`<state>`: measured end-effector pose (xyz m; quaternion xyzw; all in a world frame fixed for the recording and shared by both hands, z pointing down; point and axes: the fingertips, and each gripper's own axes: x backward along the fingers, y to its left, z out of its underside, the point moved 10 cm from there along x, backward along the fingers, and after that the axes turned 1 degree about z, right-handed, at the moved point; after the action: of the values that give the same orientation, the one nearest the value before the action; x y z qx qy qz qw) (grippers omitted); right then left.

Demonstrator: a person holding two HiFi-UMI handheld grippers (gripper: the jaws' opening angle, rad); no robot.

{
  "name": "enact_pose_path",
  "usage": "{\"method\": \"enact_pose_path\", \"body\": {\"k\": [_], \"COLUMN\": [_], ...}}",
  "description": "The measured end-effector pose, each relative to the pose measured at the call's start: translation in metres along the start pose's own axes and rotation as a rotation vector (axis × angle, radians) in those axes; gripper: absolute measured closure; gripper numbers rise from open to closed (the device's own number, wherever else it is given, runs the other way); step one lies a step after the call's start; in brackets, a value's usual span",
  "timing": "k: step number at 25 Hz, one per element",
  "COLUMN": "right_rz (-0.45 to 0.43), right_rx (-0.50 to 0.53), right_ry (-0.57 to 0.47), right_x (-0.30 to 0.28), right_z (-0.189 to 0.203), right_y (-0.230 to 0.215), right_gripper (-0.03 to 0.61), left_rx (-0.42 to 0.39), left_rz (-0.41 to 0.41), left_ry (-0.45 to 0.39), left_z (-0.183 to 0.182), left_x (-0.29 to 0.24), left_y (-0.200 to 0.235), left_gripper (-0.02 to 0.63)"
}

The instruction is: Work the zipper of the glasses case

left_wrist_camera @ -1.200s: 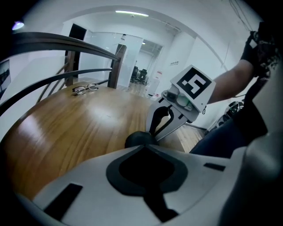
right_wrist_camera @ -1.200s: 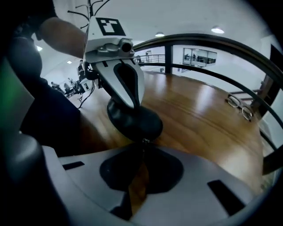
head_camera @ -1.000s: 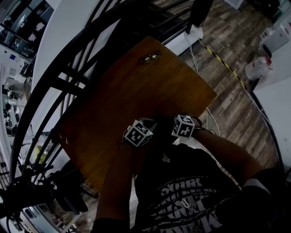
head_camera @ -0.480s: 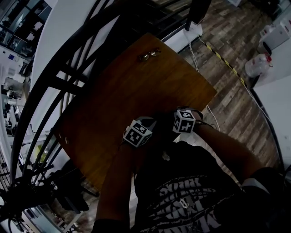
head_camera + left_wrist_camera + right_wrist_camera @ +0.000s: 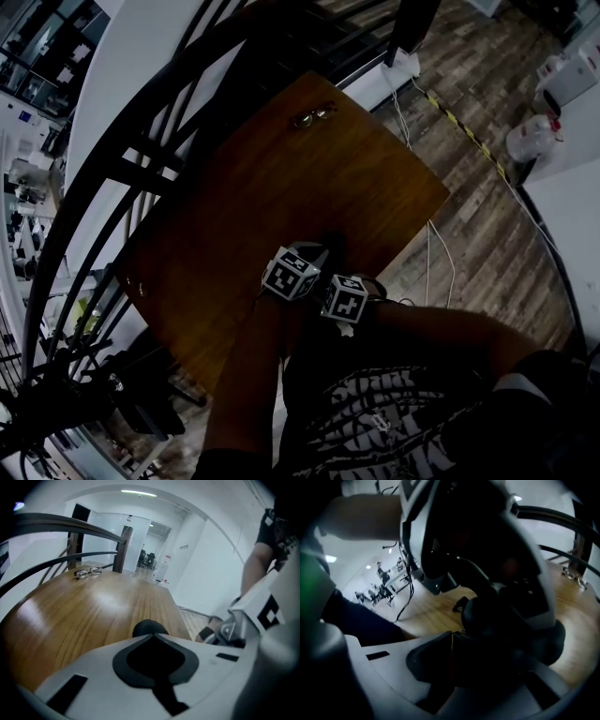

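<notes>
A dark, rounded glasses case (image 5: pixel 149 627) is sitting by the near edge of the wooden table (image 5: pixel 84 616). The left gripper (image 5: pixel 151 638) and the right gripper (image 5: pixel 452 634) are pressing their jaws together right against it. Darkness is hiding the zipper and any pinch on it.

My left gripper (image 5: pixel 152 638) and my right gripper (image 5: pixel 451 633) have whitish-grey shells with black pads, and each carries a cube of black-and-white square markers. The glasses case (image 5: pixel 149 626) is black. The table (image 5: pixel 234 206) is warm orange-brown wood with fine grain. The floor (image 5: pixel 487 216) is grey-brown planks, crossed by yellow-and-black striped tape (image 5: pixel 459 129). My shirt (image 5: pixel 384 412) is black with white print
</notes>
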<state>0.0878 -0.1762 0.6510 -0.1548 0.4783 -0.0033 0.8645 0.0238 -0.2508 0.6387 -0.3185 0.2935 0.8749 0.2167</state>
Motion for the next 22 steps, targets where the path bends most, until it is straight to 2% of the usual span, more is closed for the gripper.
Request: {"method": "enact_pose_path", "body": {"k": [2,5,6,7,11,14,16,18,20,22], "right_rz": [-0.033,-0.184,-0.229,-0.25,-0.181,-0.092,0.029,0.174,0.26,0.272], "right_rx": [-0.11,-0.308,-0.373,-0.397,-0.278,-0.247,-0.125,0.09,0.331,0.532], "right_ry": [-0.045,-0.204,-0.244,-0.251,-0.193,-0.227,-0.221,-0.17,-0.08,0.037], "right_x": [-0.008,-0.022,-0.028,-0.034,-0.02,0.022,0.052,0.072,0.074,0.065], "right_z": [-0.011,-0.023,-0.026,-0.029,-0.008,0.019,0.027,0.027,0.022,0.015], "right_y": [0.005,0.022,0.028,0.032,0.037,0.026,0.017,0.007,0.001,-0.003], "right_gripper": [0.569,0.58,0.58,0.58,0.578,0.578,0.577,0.57,0.439,0.396], "left_rx": [0.027,0.092,0.124,0.146,0.142,0.19,0.24,0.279,0.3,0.307], "left_rz": [-0.004,-0.001,-0.002,-0.006,-0.024,-0.057,-0.123,-0.18,-0.221,-0.271], "left_ry": [-0.014,-0.038,-0.058,-0.075,-0.13,-0.276,-0.383,-0.423,-0.411,-0.396], "left_z": [-0.001,0.002,0.003,0.004,0.01,0.017,0.032,0.058,0.087,0.114], "left_x": [0.0,0.005,0.007,0.008,0.013,0.045,0.075,0.101,0.124,0.145], "left_y": [-0.001,0.003,0.007,0.011,0.014,0.016,0.015,0.009,-0.005,-0.025], "left_gripper": [0.606,0.607,0.607,0.607,0.607,0.607,0.607,0.607,0.606,0.604]}}
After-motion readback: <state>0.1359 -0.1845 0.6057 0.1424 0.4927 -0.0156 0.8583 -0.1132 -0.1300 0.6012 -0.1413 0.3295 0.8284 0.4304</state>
